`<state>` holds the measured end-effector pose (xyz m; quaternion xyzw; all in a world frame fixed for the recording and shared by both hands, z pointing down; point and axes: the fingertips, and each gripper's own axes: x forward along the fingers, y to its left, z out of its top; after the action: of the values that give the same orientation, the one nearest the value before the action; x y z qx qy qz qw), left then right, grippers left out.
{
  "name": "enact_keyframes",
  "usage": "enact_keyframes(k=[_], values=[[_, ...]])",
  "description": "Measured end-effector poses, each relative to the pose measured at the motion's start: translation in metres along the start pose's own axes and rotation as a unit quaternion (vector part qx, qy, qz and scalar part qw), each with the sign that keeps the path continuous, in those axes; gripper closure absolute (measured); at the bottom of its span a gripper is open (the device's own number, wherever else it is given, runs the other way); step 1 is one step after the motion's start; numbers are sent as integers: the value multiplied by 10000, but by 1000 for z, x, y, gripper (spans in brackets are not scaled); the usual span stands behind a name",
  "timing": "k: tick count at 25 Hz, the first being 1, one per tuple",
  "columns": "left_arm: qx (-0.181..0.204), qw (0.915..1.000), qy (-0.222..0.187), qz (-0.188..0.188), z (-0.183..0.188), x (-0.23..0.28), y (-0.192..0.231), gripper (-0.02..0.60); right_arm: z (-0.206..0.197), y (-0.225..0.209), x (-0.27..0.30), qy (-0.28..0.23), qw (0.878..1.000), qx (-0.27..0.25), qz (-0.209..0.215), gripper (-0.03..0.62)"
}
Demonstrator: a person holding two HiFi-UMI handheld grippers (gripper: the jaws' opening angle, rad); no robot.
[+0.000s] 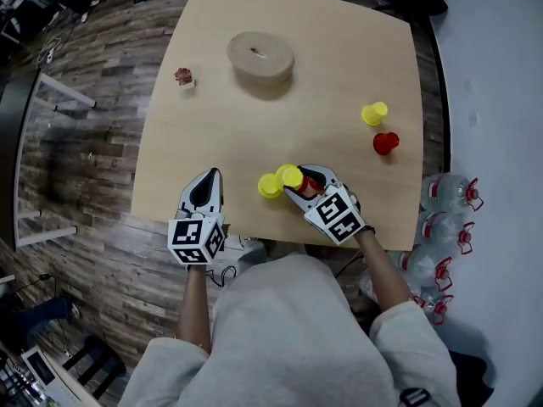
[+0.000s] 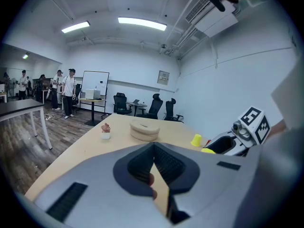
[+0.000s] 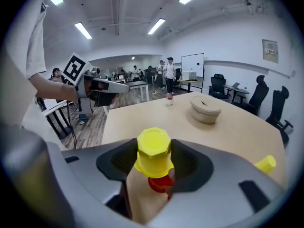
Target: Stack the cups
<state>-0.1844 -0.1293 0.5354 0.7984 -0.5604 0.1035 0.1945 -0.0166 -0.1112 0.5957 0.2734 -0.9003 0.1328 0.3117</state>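
Note:
My right gripper (image 1: 299, 179) is shut on a short stack: an upside-down yellow cup (image 3: 153, 155) over a red cup (image 3: 159, 184), held just above the table's near edge. Another yellow cup (image 1: 270, 186) stands on the table right beside the gripper's left. Further right lie a yellow cup (image 1: 374, 113) and a red cup (image 1: 385, 143), apart from each other. My left gripper (image 1: 211, 179) rests at the near edge, left of the cups, its jaws shut with nothing between them (image 2: 153, 161). From the left gripper view the right gripper (image 2: 236, 137) shows at the right.
A round beige lidded box (image 1: 260, 56) sits at the far middle of the wooden table (image 1: 339, 66), a small potted figure (image 1: 184, 77) to its left. Water bottles (image 1: 447, 195) stand on the floor to the right. People stand far back in the room (image 2: 70, 89).

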Motion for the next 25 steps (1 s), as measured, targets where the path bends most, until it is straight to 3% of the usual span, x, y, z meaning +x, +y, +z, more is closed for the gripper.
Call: enact_keyframes(k=[12,15,20,25], values=[[-23,10000,-12,10,2,1,3,571,-10,12,8,64,9999,44,151,367],[-8,10000,-17,-15,2,1,2,571,-4,13,3,-108,9997,47,190,296],[20,10000,6,-73,2,4,-2,571,16,2,-11,-506,9987,89,-22,289],[73,9998,19,-173,4,10,-7,571,43,-20,-38,-1105,9919,324,-532,315]])
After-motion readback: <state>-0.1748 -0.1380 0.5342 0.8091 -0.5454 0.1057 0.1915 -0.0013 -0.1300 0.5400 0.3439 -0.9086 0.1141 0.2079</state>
